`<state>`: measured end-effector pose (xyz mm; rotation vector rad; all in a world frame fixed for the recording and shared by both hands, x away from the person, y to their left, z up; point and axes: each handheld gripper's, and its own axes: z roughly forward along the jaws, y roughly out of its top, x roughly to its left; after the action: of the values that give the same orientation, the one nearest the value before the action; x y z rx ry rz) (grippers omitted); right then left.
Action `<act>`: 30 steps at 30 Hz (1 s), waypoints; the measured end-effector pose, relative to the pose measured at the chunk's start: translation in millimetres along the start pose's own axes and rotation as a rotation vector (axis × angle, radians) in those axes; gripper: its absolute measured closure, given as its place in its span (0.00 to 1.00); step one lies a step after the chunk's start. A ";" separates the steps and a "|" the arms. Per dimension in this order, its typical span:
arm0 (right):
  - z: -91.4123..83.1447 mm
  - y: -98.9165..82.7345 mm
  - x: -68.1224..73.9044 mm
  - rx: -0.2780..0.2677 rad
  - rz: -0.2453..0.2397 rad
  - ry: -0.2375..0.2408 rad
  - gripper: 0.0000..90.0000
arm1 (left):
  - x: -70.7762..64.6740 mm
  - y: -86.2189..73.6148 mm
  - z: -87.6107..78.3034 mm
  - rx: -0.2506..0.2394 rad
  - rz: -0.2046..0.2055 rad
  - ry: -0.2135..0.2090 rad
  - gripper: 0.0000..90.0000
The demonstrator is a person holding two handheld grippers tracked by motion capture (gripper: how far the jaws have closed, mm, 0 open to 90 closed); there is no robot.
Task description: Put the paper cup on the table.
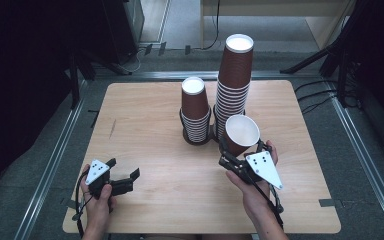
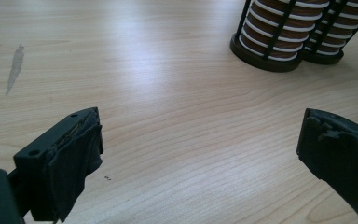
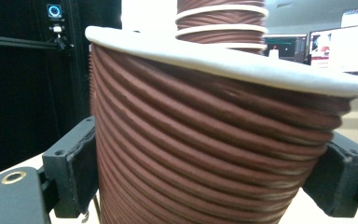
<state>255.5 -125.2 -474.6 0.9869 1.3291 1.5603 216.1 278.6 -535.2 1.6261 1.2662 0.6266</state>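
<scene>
A single brown ribbed paper cup with a white rim stands mouth-up between the jaws of my right gripper, just in front of the stacks. In the right gripper view both pads press on the cup's sides, so that gripper is shut on it. Behind it stand a tall stack of brown cups and a shorter stack, each in a black wire holder. My left gripper rests low near the front left of the wooden table, open with nothing between its jaws.
The two holder bases sit at the far right in the left gripper view. Metal rails run along the table's sides. Cables and black stands lie on the floor behind the table.
</scene>
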 end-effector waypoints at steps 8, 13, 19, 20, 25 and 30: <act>3.0 -12.0 -24.6 0.013 -0.019 -0.017 0.13 | 3.6 -3.6 -0.3 0.006 0.009 0.022 0.01; 3.7 -14.7 -41.6 0.023 -0.032 -0.051 0.13 | 11.8 -7.8 -6.7 0.008 0.005 0.053 0.01; 3.5 -23.3 -69.1 0.037 -0.047 -0.125 0.13 | 29.1 -7.8 -17.6 -0.028 -0.048 0.086 0.01; 3.4 -24.3 -72.8 0.038 -0.052 -0.136 0.13 | 31.7 -8.1 -18.5 -0.028 -0.051 0.093 0.01; 1.6 -29.7 -93.0 0.060 -0.049 -0.187 0.13 | 37.9 -10.0 -17.9 -0.017 -0.048 0.106 0.01; 1.1 -37.2 -103.3 0.076 -0.053 -0.204 0.13 | 38.8 -11.0 -15.8 -0.007 -0.044 0.104 0.01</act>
<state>295.3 -218.9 -516.0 1.1172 1.2680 1.3392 211.0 320.6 -544.2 1.5724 1.3699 0.6959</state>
